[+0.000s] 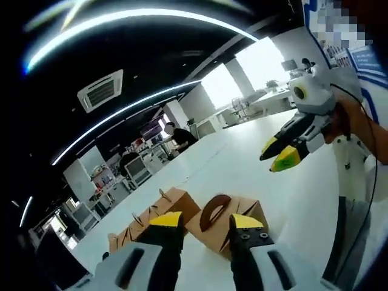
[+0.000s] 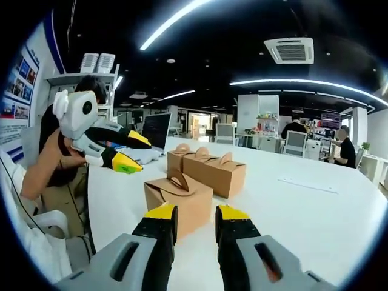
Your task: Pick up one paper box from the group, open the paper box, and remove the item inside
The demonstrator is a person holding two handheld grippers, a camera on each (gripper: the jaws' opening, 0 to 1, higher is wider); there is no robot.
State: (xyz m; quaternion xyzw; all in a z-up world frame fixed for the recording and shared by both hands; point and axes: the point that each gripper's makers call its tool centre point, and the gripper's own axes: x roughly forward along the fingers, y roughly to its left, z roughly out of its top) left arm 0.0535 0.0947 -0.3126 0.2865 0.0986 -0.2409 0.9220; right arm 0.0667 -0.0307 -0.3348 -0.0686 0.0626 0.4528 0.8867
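Several brown paper boxes with arched carry handles stand grouped on a white table (image 2: 315,224). In the right gripper view the nearest box (image 2: 182,200) sits just beyond my right gripper (image 2: 197,213), whose jaws are open with nothing between them; two more boxes (image 2: 215,173) stand behind it. My left gripper (image 2: 130,151) hovers open above the table to the left of the boxes. In the left gripper view a box (image 1: 227,224) lies past my left gripper (image 1: 207,221), more boxes (image 1: 176,203) sit to its left, and the right gripper (image 1: 277,153) hangs above the table, upper right.
A person's arm (image 2: 54,163) holds the left gripper. A flat paper sheet (image 2: 306,183) lies on the table to the right. A dark monitor (image 2: 156,130) stands behind the boxes. People (image 2: 345,151) sit at desks far back.
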